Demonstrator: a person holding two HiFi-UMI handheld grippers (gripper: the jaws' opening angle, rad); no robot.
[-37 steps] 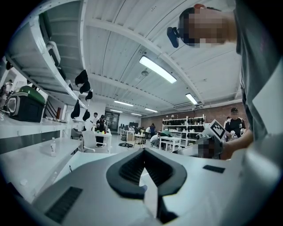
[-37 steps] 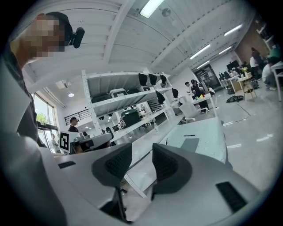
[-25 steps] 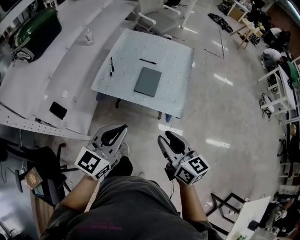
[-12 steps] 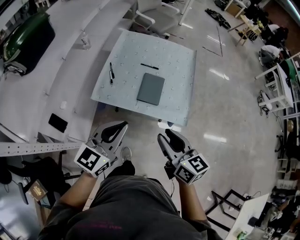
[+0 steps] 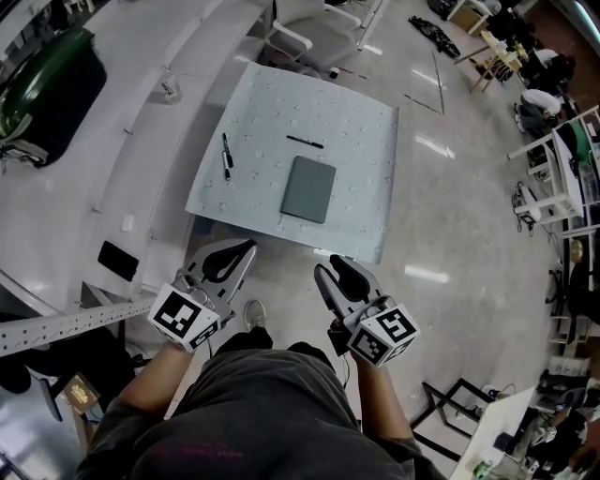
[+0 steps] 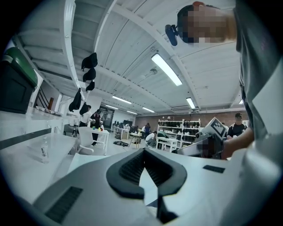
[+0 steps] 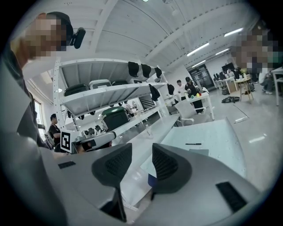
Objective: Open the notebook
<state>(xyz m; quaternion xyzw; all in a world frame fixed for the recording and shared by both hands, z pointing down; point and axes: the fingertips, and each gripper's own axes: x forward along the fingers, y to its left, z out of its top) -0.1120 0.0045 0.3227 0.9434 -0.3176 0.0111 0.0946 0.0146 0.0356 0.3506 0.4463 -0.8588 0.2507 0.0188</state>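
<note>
A closed grey notebook (image 5: pixel 308 188) lies flat on the pale blue table (image 5: pixel 366 122), towards its near edge. A black pen (image 5: pixel 305 142) lies just beyond it and a second pen (image 5: pixel 226 155) to its left. Both grippers hang over the floor short of the table, in front of the person's body. My left gripper (image 5: pixel 250 247) has its pad tips touching and holds nothing. My right gripper (image 5: pixel 328 265) is a little open and empty. In the right gripper view, the notebook (image 7: pixel 199 151) and pen (image 7: pixel 193 144) show ahead of the right gripper (image 7: pixel 141 152).
A long white bench (image 5: pixel 141 122) runs along the table's left, with a green case (image 5: pixel 42 75) and a small black slab (image 5: pixel 117 260) on it. A white chair (image 5: pixel 300 28) stands behind the table. A perforated rail (image 5: pixel 66 323) juts in at lower left. People work at right.
The table and notebook have come nearer and lower in the head view as the person steps forward. Both grippers keep the same pose and states.
</note>
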